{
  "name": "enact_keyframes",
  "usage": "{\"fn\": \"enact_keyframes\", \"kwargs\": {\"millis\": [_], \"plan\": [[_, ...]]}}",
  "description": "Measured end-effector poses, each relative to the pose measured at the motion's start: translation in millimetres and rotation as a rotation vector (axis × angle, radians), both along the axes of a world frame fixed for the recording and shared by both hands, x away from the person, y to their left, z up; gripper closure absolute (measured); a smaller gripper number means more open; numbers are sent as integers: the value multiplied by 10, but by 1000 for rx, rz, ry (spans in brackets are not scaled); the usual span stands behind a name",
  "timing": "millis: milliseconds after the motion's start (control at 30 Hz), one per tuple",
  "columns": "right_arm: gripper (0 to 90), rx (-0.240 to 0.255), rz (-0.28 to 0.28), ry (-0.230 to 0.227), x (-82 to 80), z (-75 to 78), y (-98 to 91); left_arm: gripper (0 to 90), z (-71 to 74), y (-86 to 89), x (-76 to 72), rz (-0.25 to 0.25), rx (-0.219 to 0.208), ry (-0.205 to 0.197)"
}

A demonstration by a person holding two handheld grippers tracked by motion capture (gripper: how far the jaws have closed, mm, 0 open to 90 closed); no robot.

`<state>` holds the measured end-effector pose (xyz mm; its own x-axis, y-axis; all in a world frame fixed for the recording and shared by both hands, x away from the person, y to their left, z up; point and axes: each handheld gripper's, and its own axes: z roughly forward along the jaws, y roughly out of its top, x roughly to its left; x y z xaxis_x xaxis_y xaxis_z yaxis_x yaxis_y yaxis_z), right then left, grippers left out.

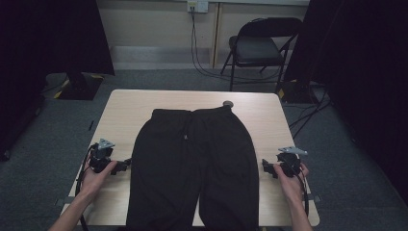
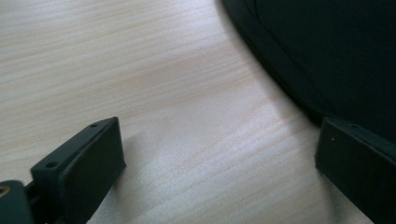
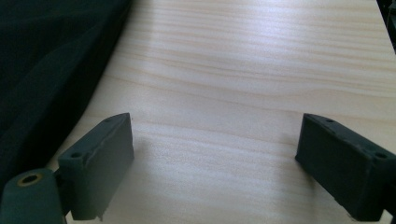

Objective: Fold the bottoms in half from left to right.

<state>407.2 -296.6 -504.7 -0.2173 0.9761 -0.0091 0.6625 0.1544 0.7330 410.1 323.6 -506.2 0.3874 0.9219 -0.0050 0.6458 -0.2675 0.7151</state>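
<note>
Since the black trousers (image 1: 192,168) are soft, limp and light, expect them to sag and slide; pinch a seam or the waistband near the table's (image 1: 125,103) far edge. They lie flat mid-table, legs over the near edge. Your left gripper (image 1: 126,164) and right gripper (image 1: 265,167) flank them, jaws apart, empty. No containers present.

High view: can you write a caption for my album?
Black trousers lie flat on a wooden table, with an open left gripper and right gripper waiting on either side.
</note>
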Motion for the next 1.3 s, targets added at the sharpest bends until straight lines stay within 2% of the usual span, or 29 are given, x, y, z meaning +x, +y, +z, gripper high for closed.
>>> {"fn": "enact_keyframes", "kwargs": {"millis": [133, 167, 200, 233, 333, 400, 433, 467, 500, 600, 633, 667, 700, 733, 767, 867, 933, 1067, 1100, 1133, 1233, 1267, 1300], "plan": [[102, 0, 6, 2, 4, 2, -4, 48, 19, 15, -13, 14, -5, 2], [128, 0, 4, 8, 3, 13, 0, 120, 36, 33, -22, 13, -6, -4], [128, 0, 4, 8, 3, 13, 0, 162, 36, 33, -22, 13, -6, -4], [177, 0, 12, 10, -1, 27, 5, 181, 48, 44, -33, 23, -15, -3], [210, 10, 15, 1, -15, 53, 13, 182, 74, 69, -50, 14, -15, 15], [217, 12, 19, -11, -33, 92, 29, 188, 119, 83, -72, 6, -21, 8], [221, 16, 26, -28, -59, 151, 61, 189, 174, 92, -107, -7, -24, -21], [227, 15, 25, -47, -82, 190, 83, 193, 174, 92, -107, -7, -24, -21], [230, 22, 27, -64, -109, 229, 112, 204, 226, 90, -153, -17, -37, -43], [238, 36, 48, -83, -163, 296, 176, 211, 264, 80, -197, -33, -45, -55], [253, 37, 79, -100, -231, 365, 280, 234, 292, 60, -228, -63, -56, -51], [253, 37, 79, -100, -231, 365, 280, 244, 292, 60, -228, -63, -56, -51], [263, 40, 93, -107, -253, 389, 317, 244, 307, 37, -245, -80, -73, -50], [289, 44, 141, -117, -305, 459, 446, 258, 334, 0, -263, -100, -79, -56], [317, 52, 163, -113, -320, 486, 493, 274, 351, -21, -270, -113, -76, -57], [345, 85, 242, -126, -379, 590, 694, 293, 398, -116, -276, -149, -123, -41], [364, 89, 286, -137, -419, 646, 824, 319, 441, -191, -275, -182, -137, -34], [391, 83, 395, -139, -496, 727, 1149, 347, 541, -390, -236, -237, -113, -48], [391, 85, 409, -138, -509, 739, 1217, 357, 541, -390, -236, -237, -113, -48], [394, 92, 428, -133, -517, 750, 1279, 359, 595, -488, -189, -261, -108, -55], [403, 88, 462, -124, -526, 769, 1401, 369, 630, -604, -129, -281, -110, -57], [421, 99, 501, -116, -537, 797, 1526, 370, 630, -652, -105, -295, -97, -58], [426, 101, 517, -112, -539, 806, 1568, 369, 595, -718, -72, -300, -64, -60]]}}
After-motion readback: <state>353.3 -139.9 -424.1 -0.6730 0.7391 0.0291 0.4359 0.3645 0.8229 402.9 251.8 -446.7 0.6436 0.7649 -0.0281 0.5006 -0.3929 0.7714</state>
